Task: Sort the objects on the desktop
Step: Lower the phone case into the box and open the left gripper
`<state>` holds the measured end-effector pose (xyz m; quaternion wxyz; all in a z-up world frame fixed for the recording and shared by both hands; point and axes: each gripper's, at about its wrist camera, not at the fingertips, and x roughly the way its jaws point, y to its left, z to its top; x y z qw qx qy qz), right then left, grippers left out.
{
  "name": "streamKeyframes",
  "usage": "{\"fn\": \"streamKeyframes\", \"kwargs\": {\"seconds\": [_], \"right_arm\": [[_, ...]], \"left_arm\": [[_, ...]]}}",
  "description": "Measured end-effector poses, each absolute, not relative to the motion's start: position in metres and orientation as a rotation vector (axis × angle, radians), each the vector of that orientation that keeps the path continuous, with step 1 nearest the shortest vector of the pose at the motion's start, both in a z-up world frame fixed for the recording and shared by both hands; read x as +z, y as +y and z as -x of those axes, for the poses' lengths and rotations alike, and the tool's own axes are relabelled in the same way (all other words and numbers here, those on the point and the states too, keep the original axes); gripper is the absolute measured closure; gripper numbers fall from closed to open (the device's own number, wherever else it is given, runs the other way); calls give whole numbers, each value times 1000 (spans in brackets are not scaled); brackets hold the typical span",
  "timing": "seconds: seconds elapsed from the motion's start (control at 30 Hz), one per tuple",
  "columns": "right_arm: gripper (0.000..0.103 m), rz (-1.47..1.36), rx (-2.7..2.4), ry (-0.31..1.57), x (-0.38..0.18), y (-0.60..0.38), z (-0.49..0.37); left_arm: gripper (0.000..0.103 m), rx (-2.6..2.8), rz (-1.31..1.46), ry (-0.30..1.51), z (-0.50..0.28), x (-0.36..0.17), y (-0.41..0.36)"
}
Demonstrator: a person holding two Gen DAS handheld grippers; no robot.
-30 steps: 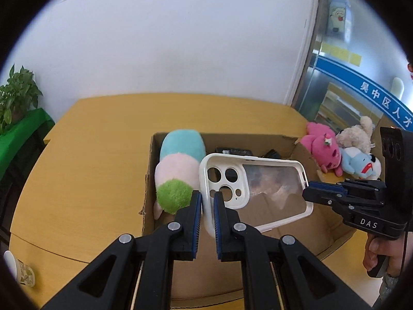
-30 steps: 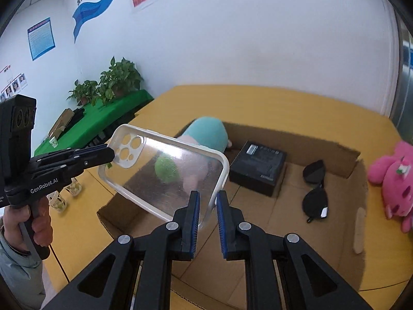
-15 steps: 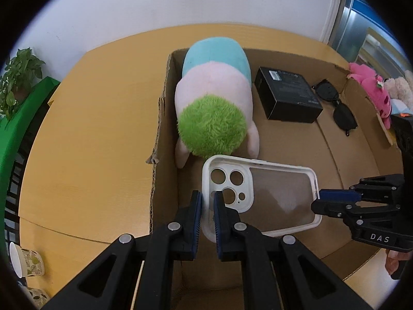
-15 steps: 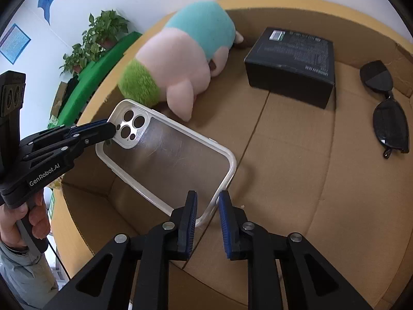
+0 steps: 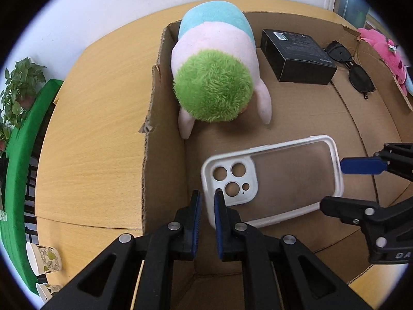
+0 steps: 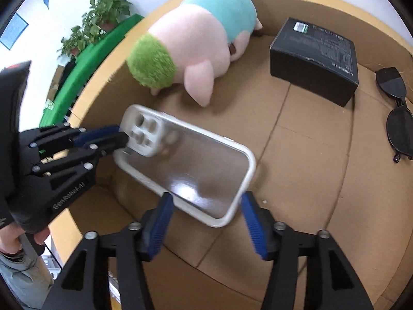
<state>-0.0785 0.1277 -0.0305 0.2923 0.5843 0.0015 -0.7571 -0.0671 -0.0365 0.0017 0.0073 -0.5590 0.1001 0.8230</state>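
Clearly, from the left wrist, the left gripper (image 5: 207, 204) pinches the camera-hole end of the clear, white-rimmed phone case (image 5: 273, 178), held low inside the brown cardboard box (image 5: 165, 139). It looks light, thin, slick and slightly flexible, so the rim is the best hold. From the right wrist, the right gripper (image 6: 205, 218) is opening, pads clear of the case's far end. Nearby lie a pink-green-blue plush toy (image 6: 191, 41), a black carton (image 6: 315, 56) and dark sunglasses (image 6: 395, 108); none blocks the floor below.
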Motion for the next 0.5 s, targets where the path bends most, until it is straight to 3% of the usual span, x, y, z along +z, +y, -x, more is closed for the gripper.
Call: {"fn": "streamKeyframes", "kwargs": {"seconds": [0.1,0.23,0.27,0.33,0.37,0.4,0.5], "right_arm": [[26,-1495,-2087,33,-21,131,69],[23,-1347,-2250,102,3,144,45],[21,-1310,-2294,114,9,148,38],[13,-1205,-2419,152,24,159,17],[8,-1154,-2481,163,31,165,9],[3,-1101,-2551,169,37,173,-2],[1,-1007,-2706,158,47,199,-22]], "left_arm": [[93,2598,1737,337,63,5,-38],[85,2677,1549,277,42,29,-36],[77,2703,1462,247,32,40,-33],[50,2762,1282,192,11,59,-26],[28,2797,1193,172,-1,68,-22],[20,2846,1082,153,-13,77,-15],[20,2885,915,159,-28,91,5]]}}
